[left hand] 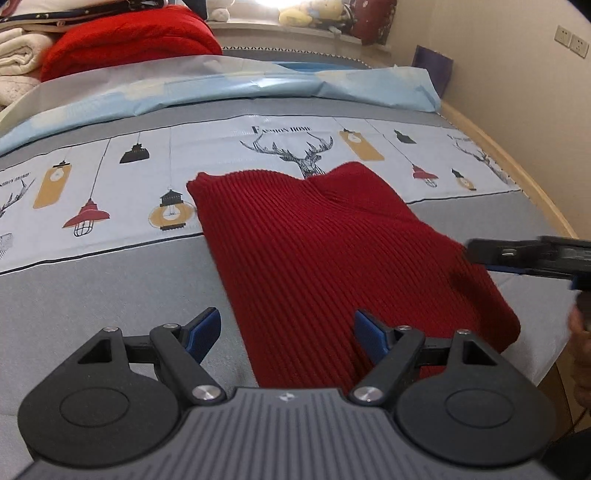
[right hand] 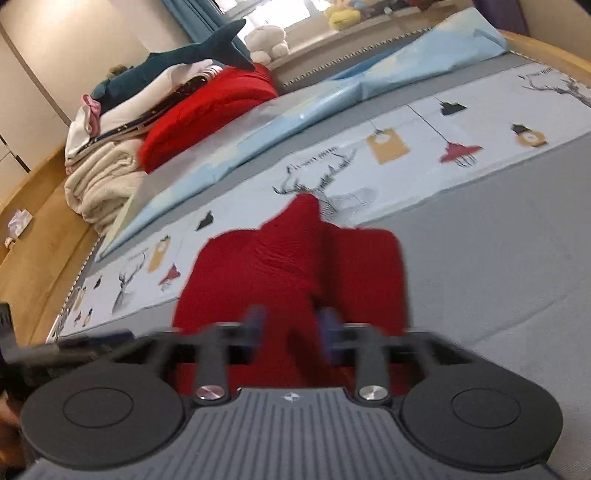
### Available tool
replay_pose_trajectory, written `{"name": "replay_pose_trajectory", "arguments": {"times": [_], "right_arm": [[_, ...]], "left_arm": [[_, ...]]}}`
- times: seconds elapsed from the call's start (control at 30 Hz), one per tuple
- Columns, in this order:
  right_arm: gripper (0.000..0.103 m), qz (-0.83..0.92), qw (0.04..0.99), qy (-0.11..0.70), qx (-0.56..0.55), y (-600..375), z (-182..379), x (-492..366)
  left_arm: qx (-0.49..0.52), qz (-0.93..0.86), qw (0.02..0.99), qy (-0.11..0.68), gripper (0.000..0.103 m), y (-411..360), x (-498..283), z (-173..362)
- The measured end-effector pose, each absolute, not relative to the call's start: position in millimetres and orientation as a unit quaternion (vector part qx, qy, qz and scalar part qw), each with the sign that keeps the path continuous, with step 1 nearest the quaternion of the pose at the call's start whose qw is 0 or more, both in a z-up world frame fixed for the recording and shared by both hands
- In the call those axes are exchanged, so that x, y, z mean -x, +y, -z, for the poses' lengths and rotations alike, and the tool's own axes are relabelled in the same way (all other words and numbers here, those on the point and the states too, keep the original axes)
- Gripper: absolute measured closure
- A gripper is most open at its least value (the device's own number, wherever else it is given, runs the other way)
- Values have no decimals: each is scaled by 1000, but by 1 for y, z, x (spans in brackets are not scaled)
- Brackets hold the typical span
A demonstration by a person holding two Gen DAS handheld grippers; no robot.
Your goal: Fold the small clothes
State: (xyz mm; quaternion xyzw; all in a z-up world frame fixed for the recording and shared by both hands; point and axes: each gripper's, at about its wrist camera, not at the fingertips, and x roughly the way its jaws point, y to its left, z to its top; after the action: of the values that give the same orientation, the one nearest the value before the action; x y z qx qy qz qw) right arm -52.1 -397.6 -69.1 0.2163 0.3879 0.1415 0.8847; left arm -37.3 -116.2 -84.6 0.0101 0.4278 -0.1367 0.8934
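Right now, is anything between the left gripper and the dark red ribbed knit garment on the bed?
Nothing visible. The left gripper hangs open directly over the dark red ribbed knit garment's near left edge.

A grey bedspread with a pale lamp-and-deer printed band (left hand: 110,177) is stretching ahead of the tongs. Beyond it, a bright window sill (left hand: 295,33) is glowing, cream walls (left hand: 517,92) are rising to the right, and a curved wooden bed frame (right hand: 40,236) is edging the mattress.

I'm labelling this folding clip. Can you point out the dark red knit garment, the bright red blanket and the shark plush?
dark red knit garment (left hand: 332,251): left wrist view, middle of the ribbed cloth.
bright red blanket (right hand: 207,110): right wrist view, its folded top.
shark plush (right hand: 192,55): right wrist view, its blue body.
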Motion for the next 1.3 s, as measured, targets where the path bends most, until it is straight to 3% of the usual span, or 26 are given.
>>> {"name": "replay_pose_trajectory", "arguments": {"times": [0.07, 0.13, 0.17, 0.2, 0.23, 0.37, 0.57, 0.7, 0.8, 0.87, 1.03, 1.3], "right_arm": [[45, -128, 876, 420, -200, -387, 81, 42], [65, -116, 866, 448, -190, -382, 92, 37], [67, -115, 869, 442, -190, -383, 89, 39], [79, -118, 874, 431, -190, -384, 85, 42], [84, -125, 876, 421, -199, -388, 78, 46], [85, -137, 878, 409, -208, -404, 59, 74], [85, -100, 855, 480, -170, -412, 88, 85], [84, -94, 844, 510, -134, -400, 110, 73], [79, -91, 841, 515, -135, -398, 106, 72], [72, -90, 849, 492, -168, -407, 98, 74], [39, -38, 878, 411, -242, -437, 88, 73], [34, -11, 811, 476, -341, -464, 154, 40]], "left_arm": [[-9, 139, 894, 427, 20, -117, 38, 86], [-2, 144, 893, 427, 20, -116, 40, 85], [2, 147, 892, 428, 20, -115, 39, 84], [6, 151, 891, 428, 20, -114, 39, 84], [9, 154, 890, 429, 20, -114, 39, 83], [10, 176, 890, 421, 20, -119, 42, 78], [-21, 195, 860, 470, 19, -136, 40, 100], [-21, 190, 819, 541, 14, -140, 33, 134], [-28, 195, 819, 538, 14, -140, 34, 134], [-3, 196, 824, 532, 14, -132, 29, 126], [106, 173, 843, 499, 14, -99, 12, 109], [285, 143, 794, 517, 13, -59, -38, 136]]}}
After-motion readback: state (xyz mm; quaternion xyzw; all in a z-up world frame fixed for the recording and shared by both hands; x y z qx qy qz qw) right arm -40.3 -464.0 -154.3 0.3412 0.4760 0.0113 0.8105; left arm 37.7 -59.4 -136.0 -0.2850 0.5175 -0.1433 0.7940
